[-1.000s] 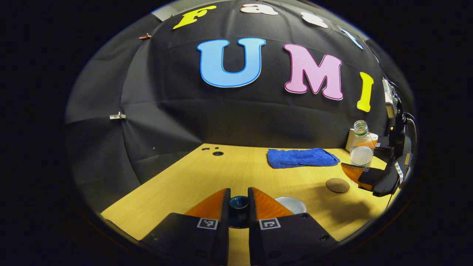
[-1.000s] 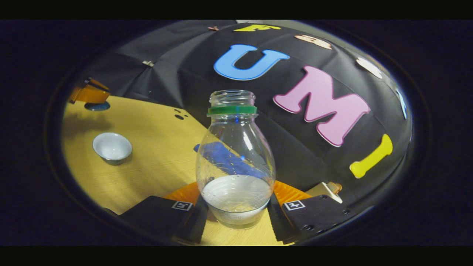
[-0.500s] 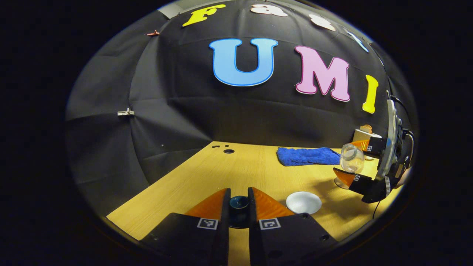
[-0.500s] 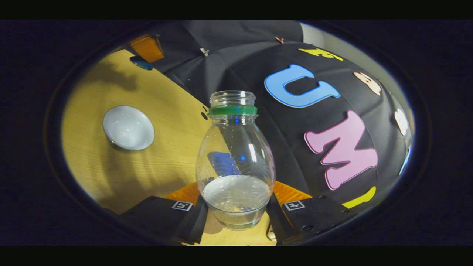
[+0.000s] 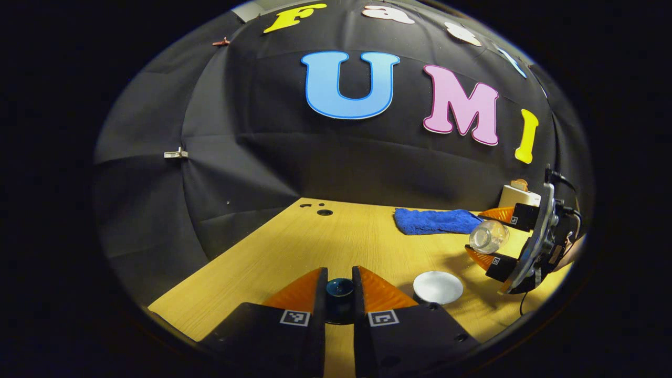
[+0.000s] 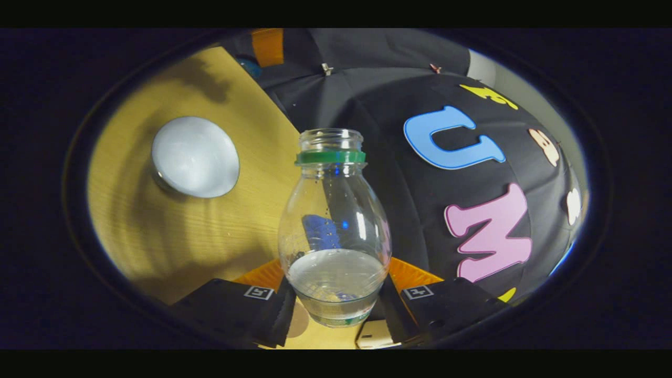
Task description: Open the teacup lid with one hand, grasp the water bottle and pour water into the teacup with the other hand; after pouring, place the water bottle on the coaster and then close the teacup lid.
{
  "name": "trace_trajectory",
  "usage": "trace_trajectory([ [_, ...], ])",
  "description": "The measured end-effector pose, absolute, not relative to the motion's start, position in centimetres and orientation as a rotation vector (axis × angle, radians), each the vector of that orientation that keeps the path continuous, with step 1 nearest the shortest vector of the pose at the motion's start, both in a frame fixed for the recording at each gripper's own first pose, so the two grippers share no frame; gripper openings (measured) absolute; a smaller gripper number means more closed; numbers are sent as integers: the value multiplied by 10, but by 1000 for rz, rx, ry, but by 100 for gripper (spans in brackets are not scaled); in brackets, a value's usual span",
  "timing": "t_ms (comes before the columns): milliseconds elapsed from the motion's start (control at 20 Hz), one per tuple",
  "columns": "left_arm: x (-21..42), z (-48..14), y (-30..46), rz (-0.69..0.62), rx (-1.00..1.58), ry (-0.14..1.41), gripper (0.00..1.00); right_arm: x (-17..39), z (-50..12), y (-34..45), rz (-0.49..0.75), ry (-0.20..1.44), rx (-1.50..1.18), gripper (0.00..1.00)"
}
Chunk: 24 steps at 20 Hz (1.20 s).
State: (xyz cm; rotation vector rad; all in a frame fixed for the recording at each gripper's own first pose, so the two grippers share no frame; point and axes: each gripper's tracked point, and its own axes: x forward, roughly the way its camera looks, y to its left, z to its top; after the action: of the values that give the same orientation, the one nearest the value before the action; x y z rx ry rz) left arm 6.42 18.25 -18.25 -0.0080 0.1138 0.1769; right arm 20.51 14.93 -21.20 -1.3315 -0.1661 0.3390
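Dark glazed teacup lid (image 5: 339,288) pinched between the left gripper (image 5: 339,294) fingers, lifted off and held aside. Further right, open white teacup (image 5: 438,287) on the wooden table (image 5: 294,247), uncovered. Then the clear water bottle (image 6: 335,231) clamped in the right gripper (image 6: 336,294), tipped toward the cup; no stream visible. Pouring, coaster placement, re-lidding all left

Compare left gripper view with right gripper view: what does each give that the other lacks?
Left gripper view: the left gripper shut on the dark lid up close, and a side look at the bottle tilted toward the teacup.
Right gripper view: the bottle's green neck ring and the water pooled inside, none at the mouth.
Both: the white teacup, uncovered; the bottle in the right gripper; the wooden table.
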Motion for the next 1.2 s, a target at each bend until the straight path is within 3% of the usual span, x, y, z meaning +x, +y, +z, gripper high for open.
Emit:
trace_trajectory([
  [100,65,-184,184,174,-10,115,29,208,-215,151,345,-187,-1363,74],
  [200,65,-184,185,174,-12,116,26,210,-219,154,358,-195,-1380,74],
  [350,63,-188,189,180,-17,122,29,211,-222,160,378,-219,-1421,74],
  [400,62,-189,190,182,-19,125,26,212,-222,161,387,-231,-1441,73],
  [450,62,-190,192,184,-18,125,29,211,-224,164,394,-245,-1461,73],
  [550,62,-191,192,185,-15,128,26,213,-226,166,410,-265,-1490,73],
  [850,58,-192,192,180,3,130,29,214,-230,171,446,-309,-1541,73],
  [900,57,-192,192,180,5,131,26,214,-231,172,446,-313,-1550,70],
  [950,57,-193,191,180,6,131,29,214,-231,172,446,-321,-1560,74],
  [1000,57,-193,191,179,6,131,26,214,-231,172,448,-327,-1571,73],
  [1050,56,-194,191,178,6,133,29,215,-231,171,450,-334,-1582,70],
  [1100,56,-194,190,178,7,134,26,215,-230,172,452,-343,-1593,74],
  [1200,56,-195,190,177,8,135,26,215,-230,172,458,-367,-1614,70],
])
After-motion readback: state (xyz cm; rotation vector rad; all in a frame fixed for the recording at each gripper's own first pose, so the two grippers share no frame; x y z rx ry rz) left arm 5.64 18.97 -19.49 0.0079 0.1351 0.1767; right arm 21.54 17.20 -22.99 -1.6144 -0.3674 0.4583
